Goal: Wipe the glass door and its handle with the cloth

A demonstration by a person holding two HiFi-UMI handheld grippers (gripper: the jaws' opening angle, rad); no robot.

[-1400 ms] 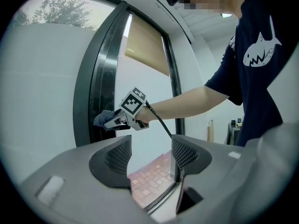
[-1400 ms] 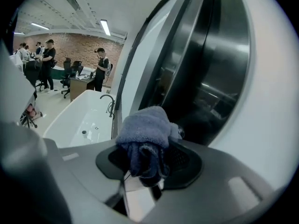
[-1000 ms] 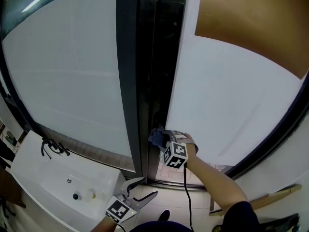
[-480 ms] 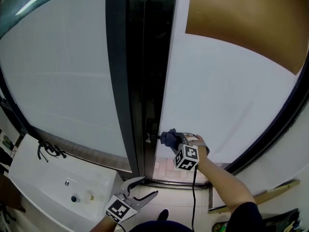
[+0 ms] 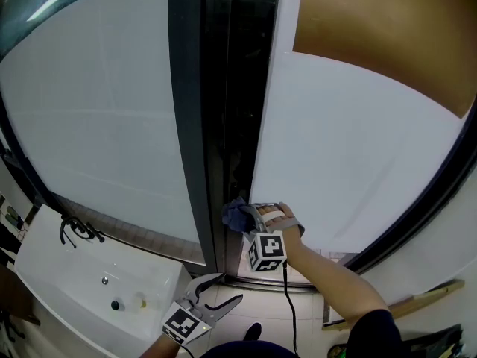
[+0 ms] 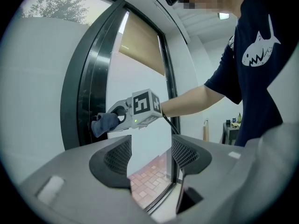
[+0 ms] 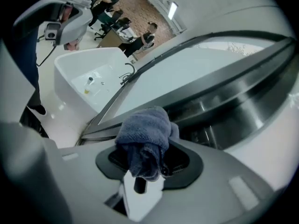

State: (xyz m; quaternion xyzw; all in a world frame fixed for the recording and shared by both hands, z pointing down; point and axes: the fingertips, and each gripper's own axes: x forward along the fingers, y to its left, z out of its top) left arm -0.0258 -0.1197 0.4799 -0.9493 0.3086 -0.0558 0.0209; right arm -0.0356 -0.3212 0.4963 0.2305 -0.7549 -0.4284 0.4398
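Head view, sink (image 5: 45, 271) left, cloth (image 5: 235, 216) at frame (image 5: 190, 125)

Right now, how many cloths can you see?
1. The blue cloth is clamped in the right gripper, up by the dark door frame. The left gripper hangs low, open and empty. No other cloth shows, though one could lie out of view.
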